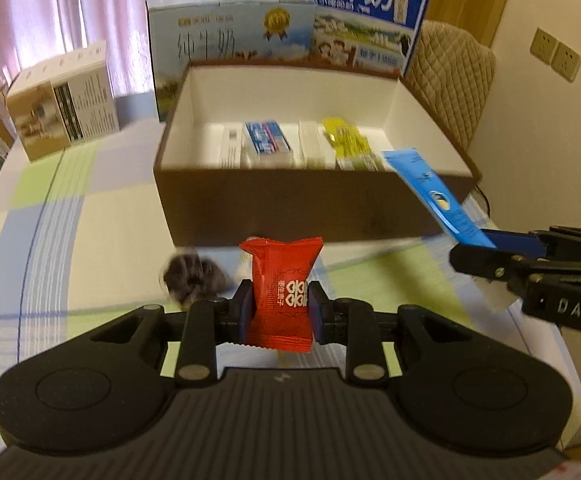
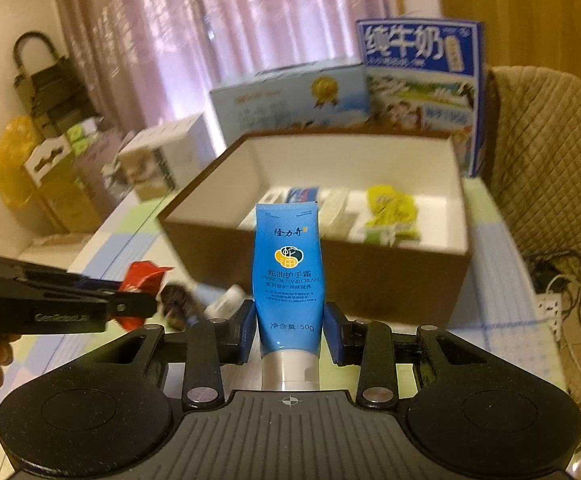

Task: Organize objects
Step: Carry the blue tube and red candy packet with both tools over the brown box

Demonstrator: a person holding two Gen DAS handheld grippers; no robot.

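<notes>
Left gripper (image 1: pixel 280 304): clamped on red sachet (image 1: pixel 280 284), above checked tablecloth (image 1: pixel 62 216).
Right gripper (image 2: pixel 289 324): clamped on blue hand-cream tube (image 2: pixel 288 272).
Open box (image 1: pixel 290 208): ahead, holding packets.
Behind: milk cartons (image 1: pixel 364 0).
Near box front: dark blurred object (image 1: pixel 194 276).

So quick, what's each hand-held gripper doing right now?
Left hand-held gripper: closed on a red snack packet.
Right hand-held gripper: closed on a blue hand cream tube.

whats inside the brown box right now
Inside the brown box: a blue toothpaste box, white boxes and a yellow packet. The near wall hides the floor closest to it.
</notes>
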